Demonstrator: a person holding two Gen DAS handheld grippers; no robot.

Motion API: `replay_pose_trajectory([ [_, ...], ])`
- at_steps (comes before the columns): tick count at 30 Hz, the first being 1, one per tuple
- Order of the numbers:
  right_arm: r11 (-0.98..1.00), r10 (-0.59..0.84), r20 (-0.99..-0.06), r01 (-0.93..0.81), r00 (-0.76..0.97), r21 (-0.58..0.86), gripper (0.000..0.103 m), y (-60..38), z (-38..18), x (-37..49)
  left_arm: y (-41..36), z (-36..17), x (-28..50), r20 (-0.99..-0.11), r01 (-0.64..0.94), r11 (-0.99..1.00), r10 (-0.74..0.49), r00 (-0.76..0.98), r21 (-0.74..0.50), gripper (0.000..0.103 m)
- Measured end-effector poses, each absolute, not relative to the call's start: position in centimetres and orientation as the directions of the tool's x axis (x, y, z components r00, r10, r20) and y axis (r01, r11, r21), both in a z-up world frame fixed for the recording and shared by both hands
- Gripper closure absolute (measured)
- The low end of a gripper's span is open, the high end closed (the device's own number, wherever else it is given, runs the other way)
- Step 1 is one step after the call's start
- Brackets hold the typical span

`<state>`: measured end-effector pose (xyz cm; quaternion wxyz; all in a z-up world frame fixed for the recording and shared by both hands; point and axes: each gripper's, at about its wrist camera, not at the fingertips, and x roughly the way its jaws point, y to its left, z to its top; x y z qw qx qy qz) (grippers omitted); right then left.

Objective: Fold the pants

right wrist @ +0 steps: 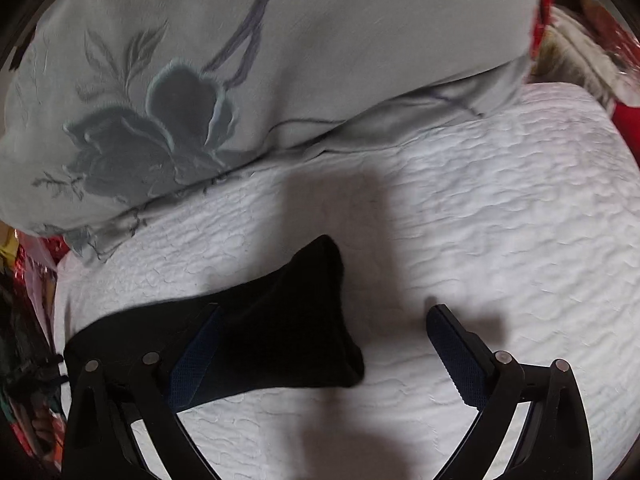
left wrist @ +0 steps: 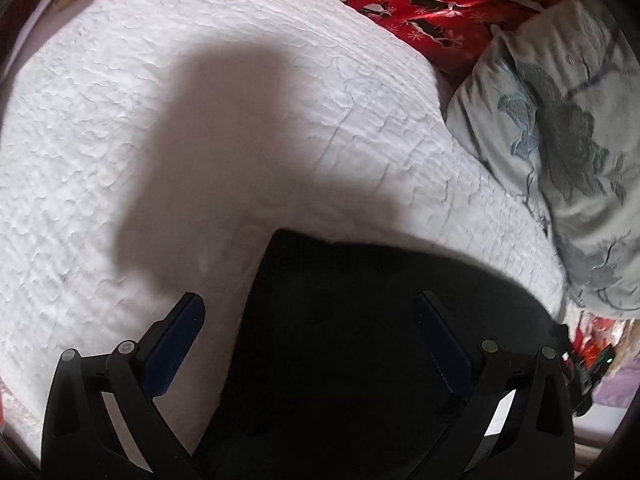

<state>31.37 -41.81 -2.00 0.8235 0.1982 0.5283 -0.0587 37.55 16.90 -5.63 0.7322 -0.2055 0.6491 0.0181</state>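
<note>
1. The black pants [right wrist: 276,320] lie on the white quilted bed [right wrist: 500,220], near the grey floral pillow [right wrist: 240,60].
2. They look soft, light and limp, likely to sag.
3. The left hand-held gripper [left wrist: 308,320] and right hand-held gripper [right wrist: 324,322] both stand apart, holding nothing.
4. Best hold: the pants' far corner [right wrist: 326,246], pinching all layers.

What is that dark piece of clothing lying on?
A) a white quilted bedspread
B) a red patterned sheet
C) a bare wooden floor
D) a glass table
A: the black pants rest on the white quilted bedspread, with a pale floral pillow beyond them; both sets of jaws stand open above the fabric.
</note>
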Motion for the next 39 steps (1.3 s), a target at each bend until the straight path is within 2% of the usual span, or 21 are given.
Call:
replay_pose_trajectory([
  [2, 0.924, 0.111, -0.886, 0.281, 0.449, 0.258, 0.005, -41.3, -2.0, 31.5, 16.6, -5.7, 38.2, -0.955, -0.279, 0.916, -0.253, 0.154, -0.288, 0.0],
  [6, 0.936, 0.124, -0.884, 0.243, 0.451, 0.256, 0.029, -40.6, -2.2, 31.9, 15.6, -6.0, 39.1, -0.951, -0.217, 0.928, -0.28, 0.132, -0.303, 0.0],
  [7, 0.94, 0.12, -0.887, 0.235, 0.446, 0.245, 0.032, -40.4, -2.2, 31.9, 15.3, -5.9, 39.2, -0.953, -0.198, 0.935, -0.271, 0.134, -0.293, 0.003],
  [8, 0.945, 0.116, -0.89, 0.227, 0.441, 0.235, 0.044, -40.2, -2.2, 32.0, 15.0, -5.9, 39.3, -0.955, -0.188, 0.94, -0.26, 0.139, -0.284, 0.015],
  [9, 0.947, 0.119, -0.89, 0.219, 0.44, 0.235, 0.057, -40.1, -2.2, 32.1, 14.8, -5.6, 39.5, -0.958, -0.171, 0.948, -0.246, 0.146, -0.27, 0.02],
  [10, 0.948, 0.122, -0.89, 0.213, 0.439, 0.235, 0.071, -39.9, -2.2, 32.1, 14.8, -5.3, 39.7, -0.96, -0.156, 0.953, -0.236, 0.15, -0.259, 0.033],
  [11, 0.949, 0.121, -0.89, 0.21, 0.439, 0.233, 0.075, -39.9, -2.1, 32.1, 14.6, -5.2, 39.8, -0.962, -0.153, 0.956, -0.23, 0.15, -0.252, 0.05],
  [13, 0.95, 0.126, -0.888, 0.203, 0.442, 0.236, 0.08, -39.8, -2.0, 31.9, 14.9, -4.6, 39.9, -0.964, -0.15, 0.958, -0.224, 0.143, -0.244, 0.061],
  [15, 0.956, 0.114, -0.887, 0.194, 0.447, 0.221, 0.081, -39.6, -1.7, 31.6, 15.0, -3.4, 39.4, -0.966, -0.141, 0.963, -0.206, 0.159, -0.228, 0.065],
  [22, 0.97, 0.078, -0.872, 0.165, 0.482, 0.178, 0.083, -38.7, 0.1, 29.4, 13.5, 1.7, 37.5, -0.954, -0.113, 0.979, -0.137, 0.268, -0.172, 0.069],
  [30, 0.976, 0.08, -0.809, 0.12, 0.582, 0.182, 0.083, -38.0, 5.0, 22.9, 14.1, 6.8, 29.7, -0.907, -0.113, 0.976, -0.125, 0.402, -0.185, 0.071],
  [34, 0.982, 0.076, -0.788, 0.093, 0.611, 0.167, 0.083, -37.2, 6.2, 18.4, 14.5, 6.7, 25.6, -0.896, -0.135, 0.965, -0.15, 0.419, -0.224, 0.073],
  [39, 0.989, 0.059, -0.789, 0.07, 0.611, 0.128, 0.083, -35.9, 5.4, 11.7, 15.7, 3.3, 20.1, -0.914, -0.156, 0.957, -0.176, 0.365, -0.246, 0.073],
])
